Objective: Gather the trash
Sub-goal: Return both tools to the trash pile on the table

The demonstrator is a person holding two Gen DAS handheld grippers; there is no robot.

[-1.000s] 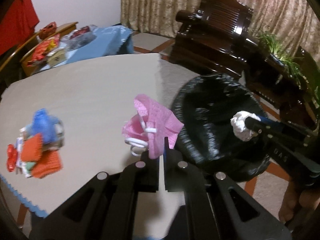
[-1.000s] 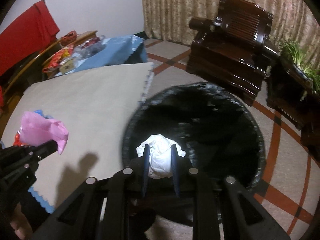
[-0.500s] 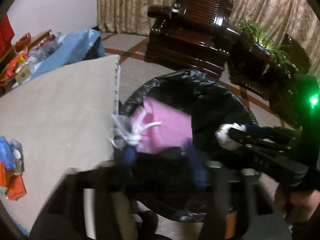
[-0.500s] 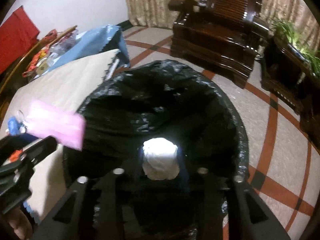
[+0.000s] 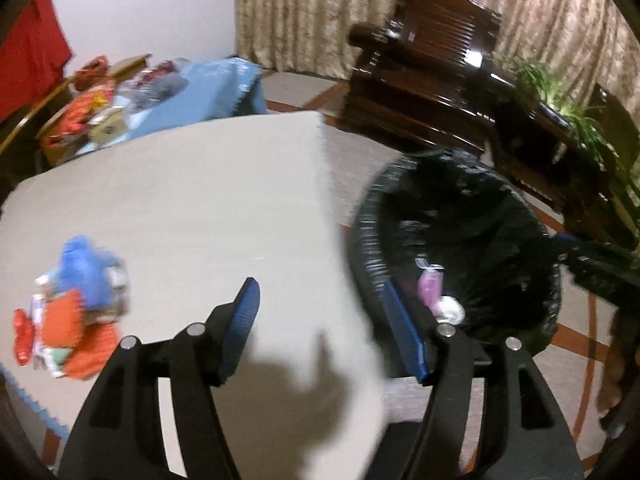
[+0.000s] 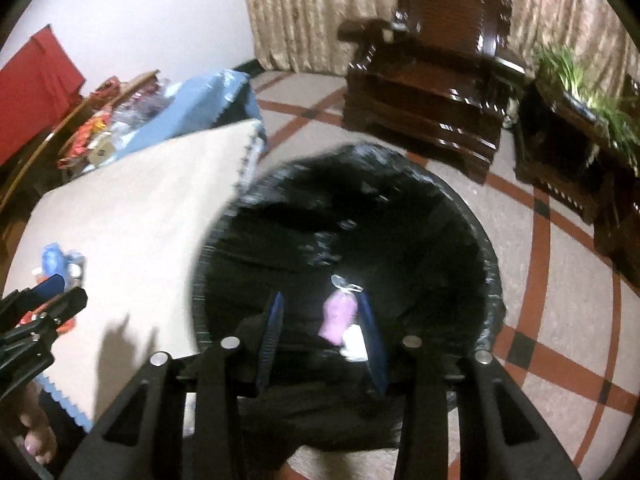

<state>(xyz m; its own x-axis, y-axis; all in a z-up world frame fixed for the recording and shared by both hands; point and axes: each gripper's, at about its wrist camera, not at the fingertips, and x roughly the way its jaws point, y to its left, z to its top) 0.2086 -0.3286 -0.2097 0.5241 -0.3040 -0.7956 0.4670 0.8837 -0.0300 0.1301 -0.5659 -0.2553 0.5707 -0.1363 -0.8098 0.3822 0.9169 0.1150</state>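
A black-lined trash bin [image 5: 460,208] [image 6: 460,216] stands on the floor beside a beige mat. A pink mask [image 5: 430,286] [image 6: 340,316] and a white paper wad [image 5: 452,310] [image 6: 354,340] lie inside it. My left gripper [image 5: 320,320] is open and empty, over the mat's right edge next to the bin. My right gripper [image 6: 320,320] is open and empty above the bin's opening. A pile of blue, orange and red trash [image 5: 76,308] [image 6: 60,264] lies on the mat at the left.
The beige mat [image 5: 200,200] covers the floor to the left. A dark wooden armchair [image 5: 432,72] and a plant stand [image 6: 576,120] stand behind the bin. A cluttered low table [image 5: 92,108] with a blue cloth is at the back left.
Both grippers opened and dropped their loads: the pink mask and the white wad now lie in the bin. My left gripper has swung back left over the mat.
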